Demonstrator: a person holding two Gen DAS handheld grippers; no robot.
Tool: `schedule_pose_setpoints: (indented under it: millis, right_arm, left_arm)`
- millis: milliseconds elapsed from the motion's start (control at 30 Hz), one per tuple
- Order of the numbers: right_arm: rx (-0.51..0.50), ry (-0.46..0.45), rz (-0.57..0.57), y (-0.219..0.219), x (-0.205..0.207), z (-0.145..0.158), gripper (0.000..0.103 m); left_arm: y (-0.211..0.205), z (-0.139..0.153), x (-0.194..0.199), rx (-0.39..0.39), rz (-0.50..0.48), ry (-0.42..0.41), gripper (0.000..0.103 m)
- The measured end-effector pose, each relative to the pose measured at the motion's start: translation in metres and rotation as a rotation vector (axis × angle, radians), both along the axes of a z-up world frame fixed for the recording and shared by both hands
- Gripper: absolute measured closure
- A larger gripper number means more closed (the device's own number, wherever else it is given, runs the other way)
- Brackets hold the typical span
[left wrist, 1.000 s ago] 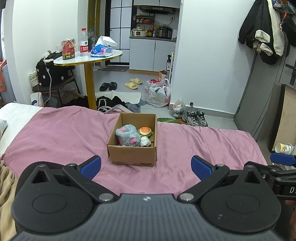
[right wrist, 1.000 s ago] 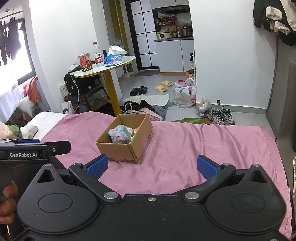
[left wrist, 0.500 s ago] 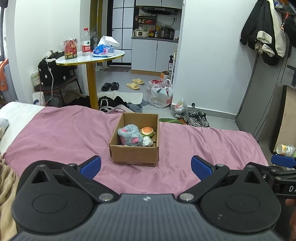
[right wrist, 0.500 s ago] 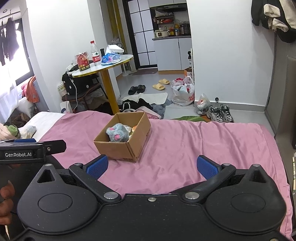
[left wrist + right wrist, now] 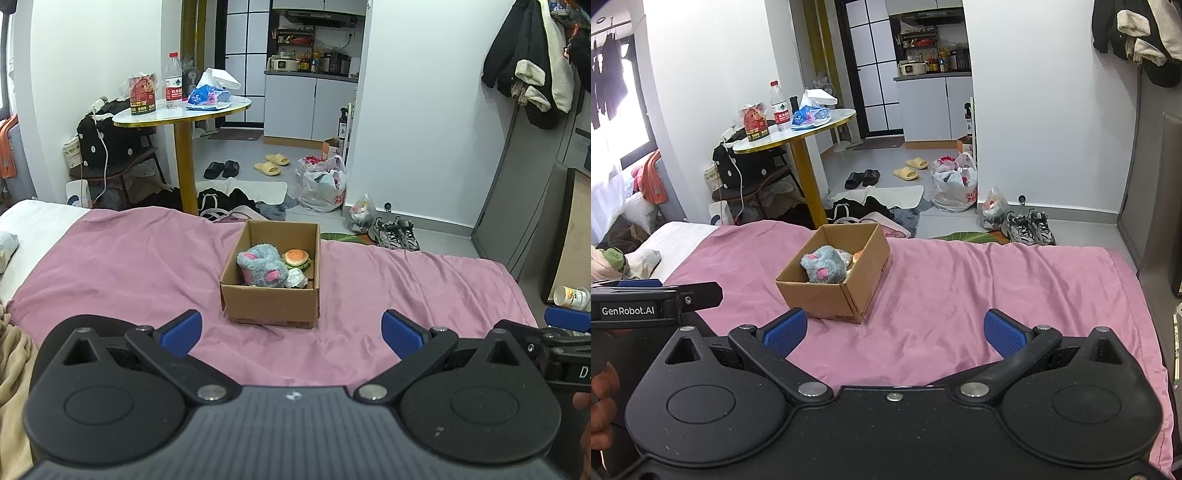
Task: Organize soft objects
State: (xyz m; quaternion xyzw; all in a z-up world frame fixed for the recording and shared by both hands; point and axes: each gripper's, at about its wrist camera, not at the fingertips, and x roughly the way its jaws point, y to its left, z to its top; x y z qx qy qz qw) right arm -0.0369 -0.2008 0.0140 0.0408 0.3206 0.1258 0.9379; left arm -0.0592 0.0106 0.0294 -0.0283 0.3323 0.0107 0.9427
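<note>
Already packed: box holds the plush, burger and a white wad.
Both grippers, left and right, hang empty before the box, fingers spread; nudging it could tip toys onto the bed.

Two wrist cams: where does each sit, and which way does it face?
Left wrist: on the left tongs, open, facing the cardboard box head-on across the pink bedspread; right tongs at right edge.
Right wrist: on the right tongs, open, box ahead-left; left tongs and hand at left edge.
Shared: box, grey plush, round table, kitchen doorway.
</note>
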Motion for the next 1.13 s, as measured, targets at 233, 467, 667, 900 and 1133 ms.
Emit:
schedule_pose_setpoints:
  millis: [233,467,667,900,1133]
  right_arm:
    - [-0.002,0.000,-0.002,0.0008,-0.0005,0.0001,0.000]
    - [-0.013,-0.009,-0.003,-0.0034,-0.0016,0.0000,0.000]
    - [-0.016,-0.013,0.000,-0.0010,-0.0035,-0.0009,0.000]
    - [-0.015,-0.013,0.000,-0.0006,-0.0036,-0.0008,0.000]
    - [-0.016,-0.013,0.000,-0.0001,-0.0038,-0.0006,0.000]
  left_arm:
    - [-0.0005,-0.0006,-0.0007,-0.001,0.001,0.001,0.000]
    - [-0.0026,-0.0004,-0.0014,0.004,0.000,-0.003,0.000]
    - [-0.0037,-0.0008,-0.0010,0.006,0.001,-0.004,0.000]
    - [-0.0026,-0.0011,-0.0010,0.008,-0.001,0.000,0.000]
    - [-0.0027,-0.0018,-0.0019,0.012,-0.014,0.000,0.000]
